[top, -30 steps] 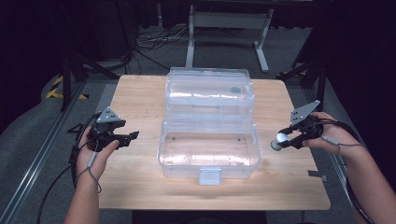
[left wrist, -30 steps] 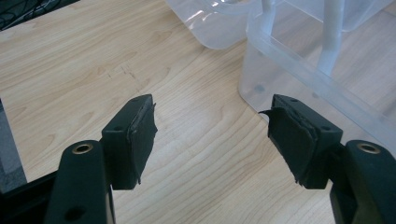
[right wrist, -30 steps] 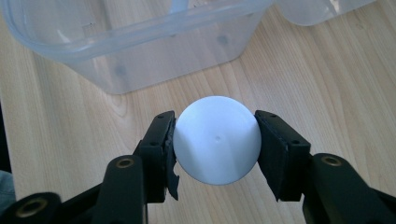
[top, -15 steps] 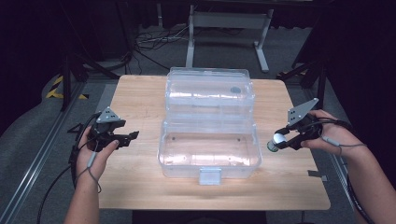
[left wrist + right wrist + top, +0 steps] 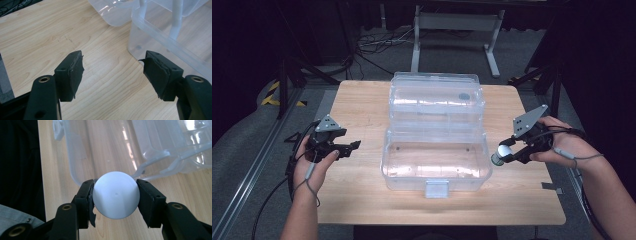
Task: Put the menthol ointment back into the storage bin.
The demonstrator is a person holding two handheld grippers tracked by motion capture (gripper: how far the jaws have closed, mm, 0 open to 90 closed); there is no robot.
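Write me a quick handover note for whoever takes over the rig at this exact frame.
Right hand-held gripper: shut on the white ball, held beside the right end of the clear box.
Left hand-held gripper: open, nothing between the jaws, over the table left of the box.
Box: open, lid folded back, base looks bare.
Done: ball picked up.
Left: probably set the ball in the box, then close the lid.

Lab: cables [image 5: 377, 42], metal stands [image 5: 452, 30]
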